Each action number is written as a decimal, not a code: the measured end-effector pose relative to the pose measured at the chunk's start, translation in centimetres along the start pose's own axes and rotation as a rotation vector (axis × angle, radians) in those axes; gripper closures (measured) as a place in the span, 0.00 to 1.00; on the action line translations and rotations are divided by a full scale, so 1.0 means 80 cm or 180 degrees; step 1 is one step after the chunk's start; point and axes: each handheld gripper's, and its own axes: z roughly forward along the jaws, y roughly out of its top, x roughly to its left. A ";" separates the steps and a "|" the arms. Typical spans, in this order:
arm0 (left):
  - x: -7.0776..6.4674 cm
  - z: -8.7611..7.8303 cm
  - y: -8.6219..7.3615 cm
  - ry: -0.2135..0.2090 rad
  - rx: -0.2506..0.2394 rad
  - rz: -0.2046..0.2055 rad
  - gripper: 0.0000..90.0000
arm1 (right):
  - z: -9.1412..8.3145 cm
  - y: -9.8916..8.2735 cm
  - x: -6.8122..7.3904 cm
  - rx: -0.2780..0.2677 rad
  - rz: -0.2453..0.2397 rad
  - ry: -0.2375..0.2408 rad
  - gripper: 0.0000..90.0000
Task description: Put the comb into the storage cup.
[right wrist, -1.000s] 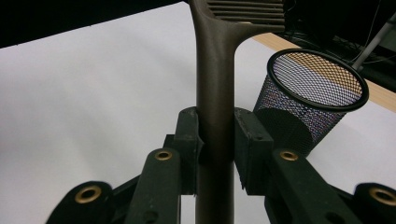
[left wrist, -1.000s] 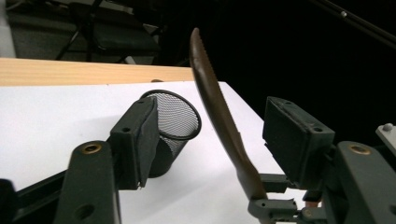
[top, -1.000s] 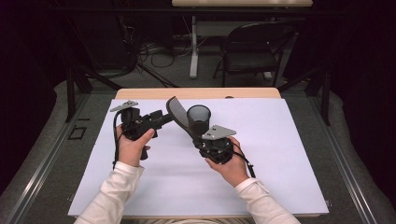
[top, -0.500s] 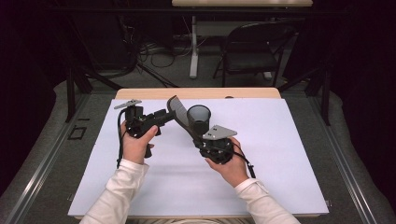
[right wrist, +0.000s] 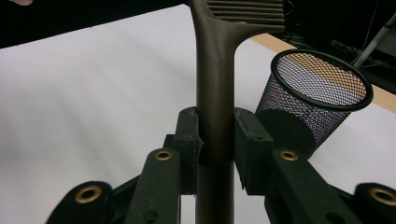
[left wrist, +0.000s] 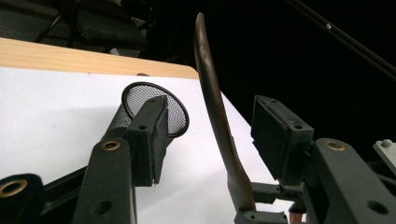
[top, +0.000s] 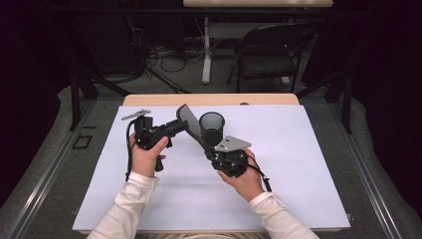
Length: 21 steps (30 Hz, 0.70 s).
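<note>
A dark slotted spatula (top: 186,121) is held up over the white-covered table (top: 308,164). My right gripper (top: 208,148) is shut on its handle (right wrist: 215,93), both pads pressing the handle's sides. My left gripper (top: 180,126) reaches in from the left at the blade end. In the left gripper view the spatula (left wrist: 219,126) stands edge-on between the two pads (left wrist: 273,133), with a gap on each side. Those jaws have just been closing around it without touching. A black mesh cup (top: 211,127) stands upright just behind the spatula.
The table's wooden far edge (top: 259,99) shows beyond the white sheet. Past it are a dark folding chair (top: 268,55) and cables on the floor. Bare white sheet lies to the right of and in front of both hands.
The left gripper's jaws have narrowed around the spatula blade, and that hand has edged slightly towards it. The right hand and the spatula have stayed put.
</note>
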 end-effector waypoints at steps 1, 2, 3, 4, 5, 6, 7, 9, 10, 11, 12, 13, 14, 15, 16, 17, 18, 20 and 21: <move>0.000 0.000 0.000 -0.0021 -0.0008 -0.0013 0.54 | 0.000 -0.001 0.001 0.0002 -0.0009 0.0000 0.81; 0.001 0.001 -0.001 -0.0047 -0.0006 -0.0024 0.54 | 0.000 -0.001 0.001 0.0002 -0.0009 0.0000 0.81; 0.001 0.002 -0.001 -0.0065 0.0004 -0.0043 0.54 | 0.000 -0.001 0.002 -0.0004 -0.0014 0.0007 0.81; 0.001 0.003 -0.002 -0.0067 0.0016 -0.0050 0.55 | 0.000 -0.001 0.003 -0.0006 -0.0017 0.0008 0.81; 0.001 0.003 -0.002 -0.0074 0.0026 -0.0059 0.56 | 0.000 -0.002 0.004 -0.0005 -0.0028 0.0012 0.81; 0.001 0.004 -0.003 -0.0081 0.0035 -0.0063 0.58 | 0.000 -0.002 0.005 -0.0003 -0.0036 0.0010 0.81; 0.002 0.004 -0.003 -0.0077 0.0048 -0.0053 0.58 | 0.001 -0.002 0.006 -0.0004 -0.0041 0.0019 0.81; 0.001 0.005 -0.004 -0.0074 0.0054 -0.0064 0.60 | 0.001 -0.003 0.008 0.0001 -0.0051 0.0023 0.81; 0.001 0.005 -0.005 -0.0070 0.0060 -0.0064 0.61 | 0.002 -0.003 0.009 -0.0003 -0.0058 0.0030 0.81; 0.001 0.005 -0.005 -0.0063 0.0070 -0.0059 0.63 | 0.002 -0.004 0.010 -0.0004 -0.0062 0.0032 0.81; 0.001 0.005 -0.005 -0.0064 0.0070 -0.0059 0.64 | 0.002 -0.004 0.011 -0.0008 -0.0068 0.0031 0.81; 0.002 0.005 -0.005 -0.0064 0.0071 -0.0061 0.65 | 0.002 -0.004 0.012 -0.0007 -0.0068 0.0033 0.81; 0.002 0.005 -0.005 -0.0053 0.0073 -0.0067 0.67 | 0.003 -0.004 0.012 -0.0010 -0.0069 0.0036 0.81; 0.003 0.004 -0.005 -0.0060 0.0071 -0.0081 0.69 | 0.003 -0.005 0.013 -0.0010 -0.0070 0.0042 0.81; 0.003 0.004 -0.005 -0.0061 0.0069 -0.0089 0.69 | 0.003 -0.005 0.013 -0.0013 -0.0068 0.0044 0.81; 0.004 0.004 -0.005 -0.0061 0.0072 -0.0097 0.69 | 0.003 -0.005 0.013 -0.0018 -0.0069 0.0049 0.81; 0.004 0.003 -0.005 -0.0056 0.0075 -0.0098 0.71 | 0.003 -0.005 0.014 -0.0017 -0.0075 0.0047 0.81; 0.004 0.003 -0.005 -0.0054 0.0076 -0.0102 0.73 | 0.003 -0.005 0.015 -0.0027 -0.0081 0.0047 0.81; 0.003 0.003 -0.005 -0.0052 0.0069 -0.0099 0.73 | 0.003 -0.006 0.015 -0.0028 -0.0078 0.0041 0.81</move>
